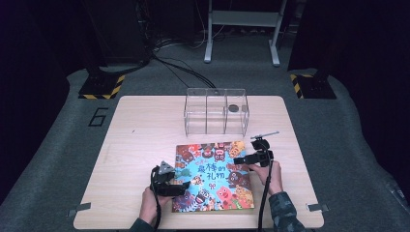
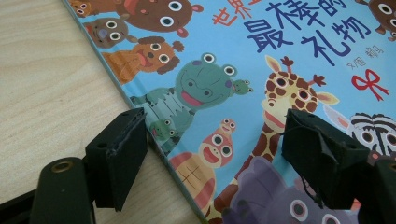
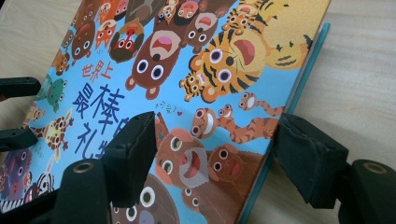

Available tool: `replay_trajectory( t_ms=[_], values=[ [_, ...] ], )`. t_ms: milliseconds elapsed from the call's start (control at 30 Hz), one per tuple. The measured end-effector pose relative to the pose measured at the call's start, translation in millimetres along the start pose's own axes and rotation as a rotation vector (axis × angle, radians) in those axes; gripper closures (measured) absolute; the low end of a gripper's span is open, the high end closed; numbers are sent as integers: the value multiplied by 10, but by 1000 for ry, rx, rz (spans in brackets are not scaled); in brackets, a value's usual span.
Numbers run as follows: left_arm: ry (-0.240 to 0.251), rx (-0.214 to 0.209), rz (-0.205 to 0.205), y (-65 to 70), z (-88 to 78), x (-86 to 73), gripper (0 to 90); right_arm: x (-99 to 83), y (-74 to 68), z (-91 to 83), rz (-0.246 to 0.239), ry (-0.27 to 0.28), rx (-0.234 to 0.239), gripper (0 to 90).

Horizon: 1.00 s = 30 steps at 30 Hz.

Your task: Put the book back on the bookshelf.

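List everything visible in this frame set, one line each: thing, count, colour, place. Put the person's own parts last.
Picture book: one, blue cover with cartoon animals, flat on the near middle of the table.
Clear organizer: one, transparent, three compartments, far middle of the table; a small dark round item at its right compartment.
Table: one, light wood.
Cables: several, black, on the floor behind the table.
Left gripper: one, black, jaws apart astride the book's left edge.
Right gripper: one, black, jaws apart astride the book's right edge.
Hands: two, each holding a gripper at the table's near edge.
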State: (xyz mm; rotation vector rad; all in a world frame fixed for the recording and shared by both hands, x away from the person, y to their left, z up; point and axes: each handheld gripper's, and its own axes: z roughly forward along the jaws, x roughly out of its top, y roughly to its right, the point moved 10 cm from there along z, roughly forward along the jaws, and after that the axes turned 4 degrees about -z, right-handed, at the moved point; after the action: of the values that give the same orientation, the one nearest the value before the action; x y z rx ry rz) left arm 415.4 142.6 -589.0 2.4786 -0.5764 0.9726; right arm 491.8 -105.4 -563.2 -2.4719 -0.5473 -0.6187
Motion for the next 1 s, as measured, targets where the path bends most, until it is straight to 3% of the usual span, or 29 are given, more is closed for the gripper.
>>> replay_trajectory(
  t_ms=[100,167,200,300,500,600,800,1000],
  values=[
    [-3,-11,-4,-6,-7,-1,222,10,-27,-38,0,3,0,316],
    [2,-15,-10,-9,-6,3,222,36,-35,-63,-6,28,1,325],
    [18,-15,-33,-3,0,16,221,44,-38,-73,-7,34,7,340],
    [13,-34,-38,-10,-7,16,221,115,-41,-90,-6,77,32,382],
    [6,-38,-37,-12,-10,16,221,152,-56,4,-29,58,26,410],
    [3,-34,-33,-10,-8,17,222,151,-39,14,-8,40,25,428],
    [3,-43,-40,-18,-19,13,220,261,-10,38,-4,58,45,478],
    [-31,-40,-2,-30,-27,-1,211,236,27,31,-17,59,12,504]
  ],
)
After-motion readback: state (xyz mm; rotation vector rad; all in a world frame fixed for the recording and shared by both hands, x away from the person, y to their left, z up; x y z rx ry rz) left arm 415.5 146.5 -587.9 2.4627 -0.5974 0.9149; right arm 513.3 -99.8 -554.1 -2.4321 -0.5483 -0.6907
